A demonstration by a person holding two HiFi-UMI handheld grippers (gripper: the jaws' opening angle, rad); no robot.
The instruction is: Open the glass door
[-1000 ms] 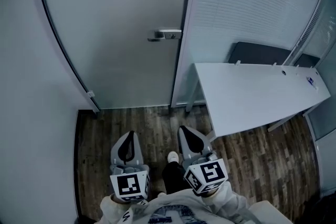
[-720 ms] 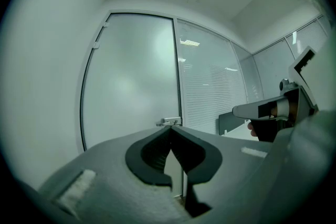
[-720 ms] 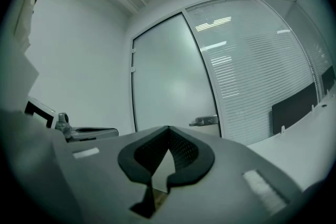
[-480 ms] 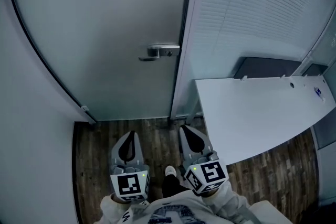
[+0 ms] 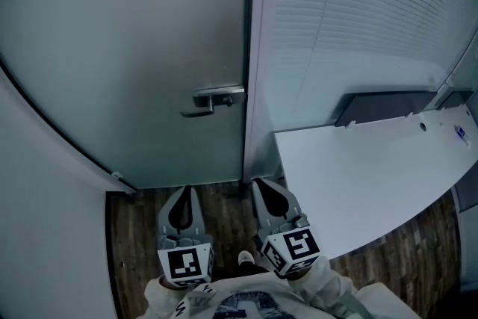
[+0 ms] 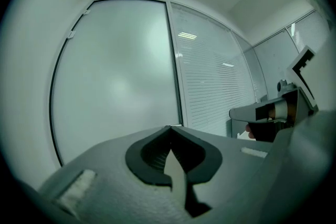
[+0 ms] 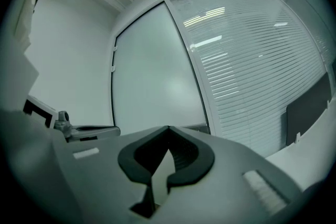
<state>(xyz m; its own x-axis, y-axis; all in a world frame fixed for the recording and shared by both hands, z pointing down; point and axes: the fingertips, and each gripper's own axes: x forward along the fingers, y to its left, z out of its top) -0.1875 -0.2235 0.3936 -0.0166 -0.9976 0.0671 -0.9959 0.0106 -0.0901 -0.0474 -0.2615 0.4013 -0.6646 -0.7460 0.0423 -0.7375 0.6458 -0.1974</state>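
The frosted glass door (image 5: pixel 134 48) stood closed, its metal lever handle (image 5: pixel 211 99) near its right edge. Below, the left gripper (image 5: pixel 186 190) and right gripper (image 5: pixel 258 183) pointed toward the door side by side over the wooden floor (image 5: pixel 138 224), jaws together, well apart from the handle. A white table (image 5: pixel 366 175) stood at the right.

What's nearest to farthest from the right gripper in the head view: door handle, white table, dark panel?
1. white table, just right of the right gripper.
2. door handle, ahead, left.
3. dark panel, far right, behind table.
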